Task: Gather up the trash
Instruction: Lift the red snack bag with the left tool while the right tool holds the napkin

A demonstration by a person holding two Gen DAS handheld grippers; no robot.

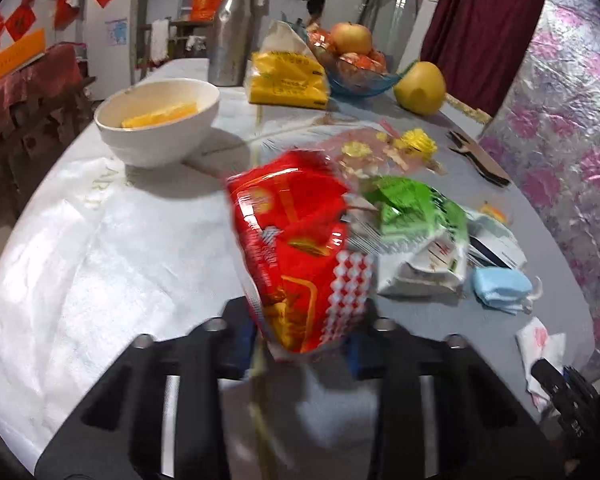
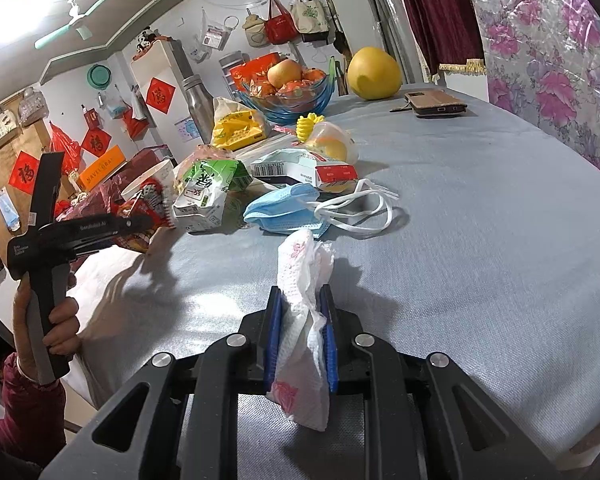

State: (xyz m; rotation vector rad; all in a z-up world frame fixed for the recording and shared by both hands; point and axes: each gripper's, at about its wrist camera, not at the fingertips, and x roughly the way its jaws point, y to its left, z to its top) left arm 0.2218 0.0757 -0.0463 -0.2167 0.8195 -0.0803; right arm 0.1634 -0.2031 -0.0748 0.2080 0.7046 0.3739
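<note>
My left gripper [image 1: 304, 344] is shut on a red snack wrapper [image 1: 296, 248] and holds it above the table; it also shows at the left of the right wrist view [image 2: 140, 222]. My right gripper [image 2: 302, 332] is shut on a crumpled white tissue [image 2: 304, 320] with pink print, which also shows in the left wrist view [image 1: 538, 344]. On the table lie a green and white carton [image 2: 204, 192], a blue face mask [image 2: 284, 212], a flattened white box [image 2: 300, 168] and a clear bag with peel [image 2: 332, 144].
A white bowl [image 1: 160, 120] with a yellow slice, a steel bottle [image 1: 232, 28], a yellow packet [image 1: 288, 76], a blue fruit bowl [image 2: 288, 96], a pomelo [image 2: 374, 74] and a phone in a brown case [image 2: 436, 104] stand on the grey table [image 2: 480, 220].
</note>
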